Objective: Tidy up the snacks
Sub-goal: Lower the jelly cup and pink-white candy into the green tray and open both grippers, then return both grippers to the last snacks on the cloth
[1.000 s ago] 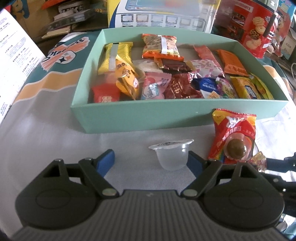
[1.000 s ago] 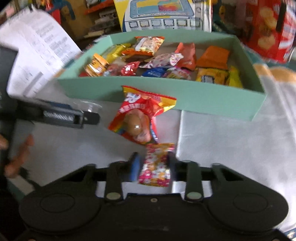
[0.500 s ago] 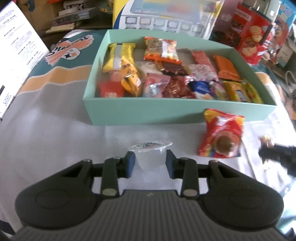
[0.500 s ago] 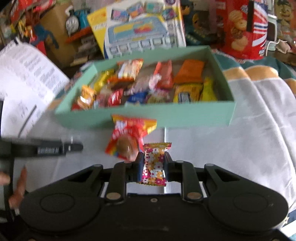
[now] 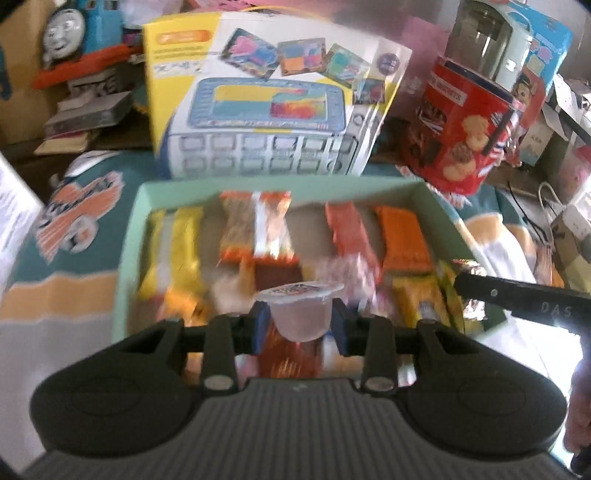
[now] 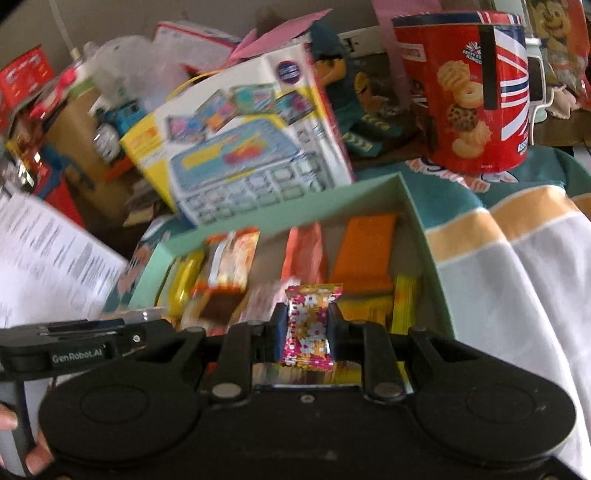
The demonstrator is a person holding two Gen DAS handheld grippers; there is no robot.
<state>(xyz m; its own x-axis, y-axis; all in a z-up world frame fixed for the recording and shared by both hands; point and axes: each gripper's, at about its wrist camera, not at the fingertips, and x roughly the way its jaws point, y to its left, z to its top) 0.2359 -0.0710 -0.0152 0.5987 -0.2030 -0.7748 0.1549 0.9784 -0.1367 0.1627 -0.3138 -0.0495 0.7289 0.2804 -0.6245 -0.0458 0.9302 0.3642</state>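
Note:
My left gripper (image 5: 300,326) is shut on a clear jelly cup (image 5: 300,314) with a printed foil lid, held in the air over the near part of the mint-green box (image 5: 127,236). Several snack packets fill that box. My right gripper (image 6: 306,332) is shut on a small pink flowered candy packet (image 6: 308,326), held upright above the same box (image 6: 428,254). In the left wrist view the other gripper's black finger (image 5: 517,295) reaches in from the right with a bit of shiny wrapper at its tip. The right wrist view shows the left gripper's black arm (image 6: 74,350) at the left edge.
Behind the box stand a toy-computer carton (image 5: 266,99), a red biscuit tin (image 6: 465,88) and a blue toy train (image 5: 74,29). A printed white sheet (image 6: 44,258) lies at the left. The box sits on a white, orange and teal cloth (image 6: 517,251). A hand (image 6: 22,454) shows at bottom left.
The left gripper closed on the jelly cup and lifted it from the cloth to over the box. The right gripper lifted the candy packet and carried it forward above the box.

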